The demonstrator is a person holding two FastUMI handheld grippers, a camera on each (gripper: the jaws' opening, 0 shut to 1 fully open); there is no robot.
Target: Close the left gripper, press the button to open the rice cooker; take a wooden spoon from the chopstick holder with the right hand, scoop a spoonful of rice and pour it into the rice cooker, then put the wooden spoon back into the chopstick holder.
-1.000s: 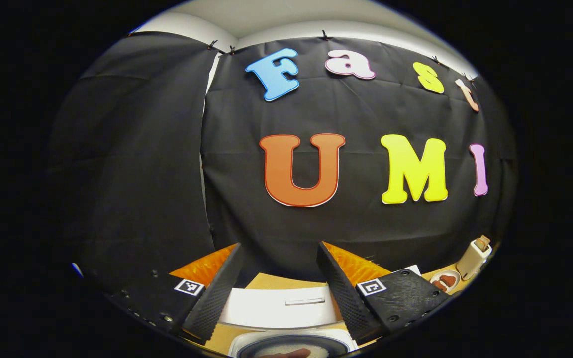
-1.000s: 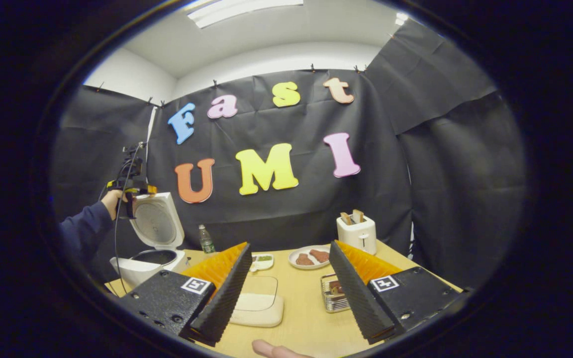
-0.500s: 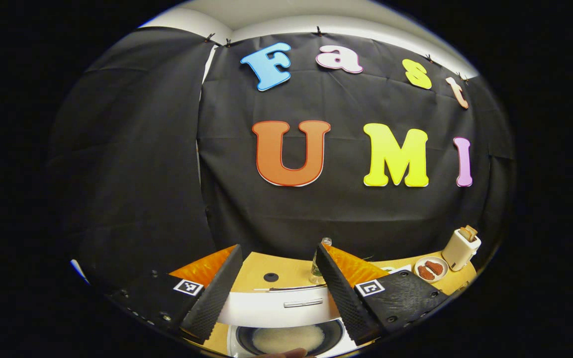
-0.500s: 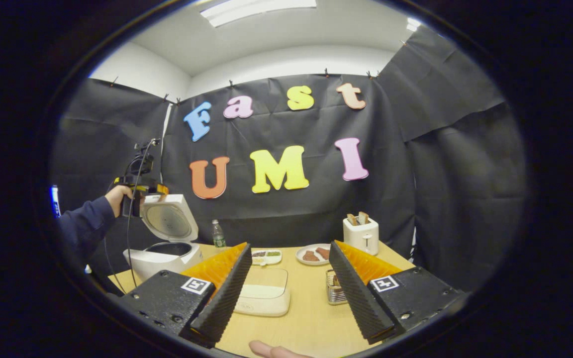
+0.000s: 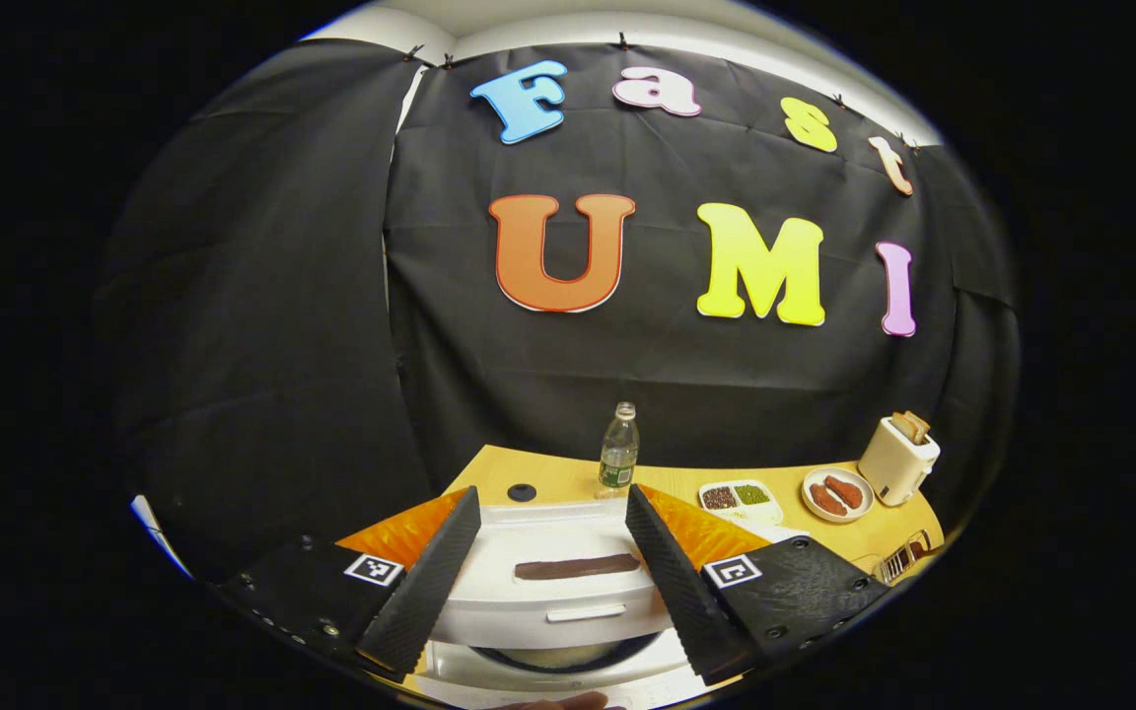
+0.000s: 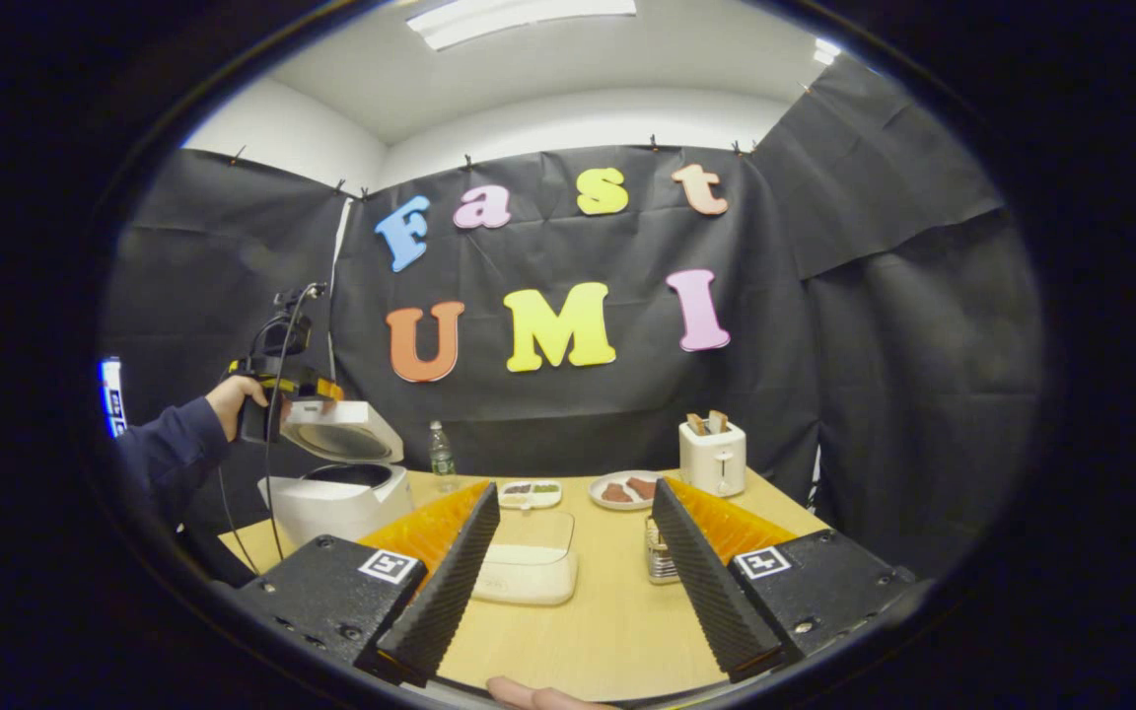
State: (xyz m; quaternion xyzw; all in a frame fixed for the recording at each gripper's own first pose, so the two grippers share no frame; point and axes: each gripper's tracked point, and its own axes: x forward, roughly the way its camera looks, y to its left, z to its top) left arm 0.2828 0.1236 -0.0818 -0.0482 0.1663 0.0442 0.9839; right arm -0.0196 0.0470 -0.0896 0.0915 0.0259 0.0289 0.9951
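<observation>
The rice cooker's lid (image 6: pixel 341 436) has swung down from upright to a low tilt since the earlier frame, the left gripper (image 5: pixel 553 567) riding on it with jaws apart; the rice cooker (image 6: pixel 336 498) sits at the desk's (image 6: pixel 607 611) left end; the right gripper (image 6: pixel 578 582) hangs open over the rice box (image 6: pixel 529 572). This looks like a closing step; next, press the lid shut.

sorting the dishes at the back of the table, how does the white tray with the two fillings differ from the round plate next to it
The tray is rectangular and split into two compartments; the round plate has none. The tray holds a dark filling and a green one, kept apart; the plate carries two reddish-brown pieces lying side by side. The tray lies nearer the water bottle, the plate nearer the toaster. Both are white, shallow and flat on the wooden table.
</observation>
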